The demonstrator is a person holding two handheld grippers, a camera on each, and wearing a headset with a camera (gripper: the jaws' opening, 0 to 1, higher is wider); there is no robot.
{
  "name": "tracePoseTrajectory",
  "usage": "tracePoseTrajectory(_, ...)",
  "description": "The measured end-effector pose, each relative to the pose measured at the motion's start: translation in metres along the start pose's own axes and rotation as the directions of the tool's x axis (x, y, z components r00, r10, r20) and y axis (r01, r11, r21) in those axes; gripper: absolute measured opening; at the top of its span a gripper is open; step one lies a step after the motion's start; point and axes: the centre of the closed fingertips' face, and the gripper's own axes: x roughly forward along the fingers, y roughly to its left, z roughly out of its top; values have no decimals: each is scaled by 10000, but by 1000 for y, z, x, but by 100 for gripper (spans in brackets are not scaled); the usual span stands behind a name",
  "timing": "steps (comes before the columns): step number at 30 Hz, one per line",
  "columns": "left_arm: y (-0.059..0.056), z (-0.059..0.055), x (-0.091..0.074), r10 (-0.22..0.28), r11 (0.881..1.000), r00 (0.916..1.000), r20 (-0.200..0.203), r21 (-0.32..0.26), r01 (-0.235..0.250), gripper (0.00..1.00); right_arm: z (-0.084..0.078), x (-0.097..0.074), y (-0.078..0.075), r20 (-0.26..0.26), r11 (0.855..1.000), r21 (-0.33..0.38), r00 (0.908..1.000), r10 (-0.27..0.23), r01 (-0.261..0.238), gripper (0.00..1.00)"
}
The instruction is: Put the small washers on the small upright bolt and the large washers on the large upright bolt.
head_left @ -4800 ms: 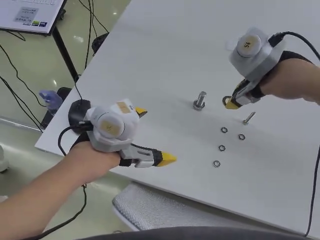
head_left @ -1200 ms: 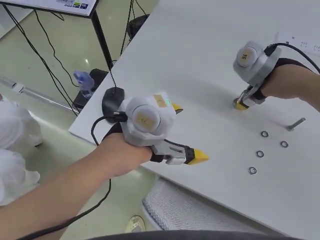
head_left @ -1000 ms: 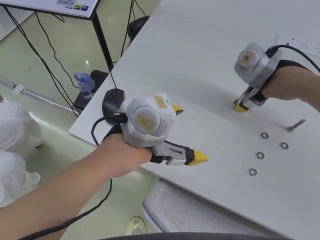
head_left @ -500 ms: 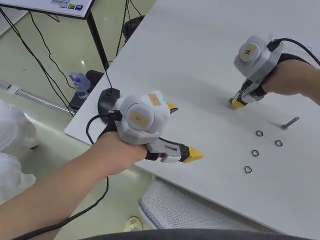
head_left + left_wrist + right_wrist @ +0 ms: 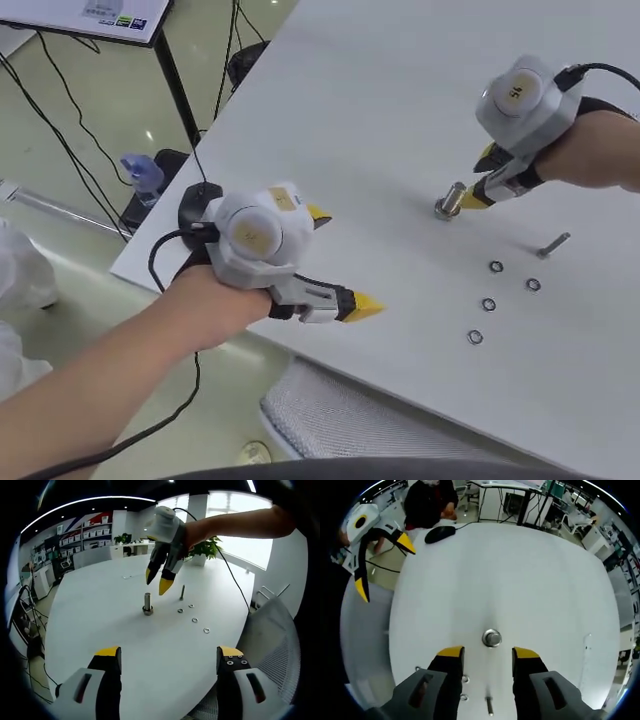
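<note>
Standing large bolt: upright on white table, head up, wider base on the tabletop.
Bolt vs R fingers: right gripper sits just beside the bolt, on its far-right side in head view. In right gripper view the bolt head is just ahead of the tips, on the centre line of the gap, not between the fingers. In left gripper view the tips hang above the bolt, apart from it.
R fingers: moderately spread, nothing between them, no contact w/ bolt seen.
Small bolt: lying on its side, right of the large bolt, well clear of R tips. Also seen at the bottom of right gripper view.
Small washers: four, flat on table in a loose cluster between the small bolt and the front edge, none touching another. Nearest one is near the large bolt but apart from it. Also in left gripper view.
Left gripper: over the table's near-left part, well apart from bolts and washers. Pointed toward the large bolt per its own view.
L fingers: spread wide, empty, touching nothing.
Mouse: black, at the table's left edge, behind L gripper.
Chair: grey mesh, below the front edge.
</note>
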Motion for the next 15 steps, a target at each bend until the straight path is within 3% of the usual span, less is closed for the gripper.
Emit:
tracePoseTrajectory(9,-2,3,1,-13,10000,10000,-64,13,13,81,-19,-22,21,-102,9990,-405,9998,-188,184,40)
tracePoseTrajectory(15,-2,4,3,-124,9997,9997,-227,204,129,83,-36,-32,32,-38,9998,-128,9999,-152,152,39)
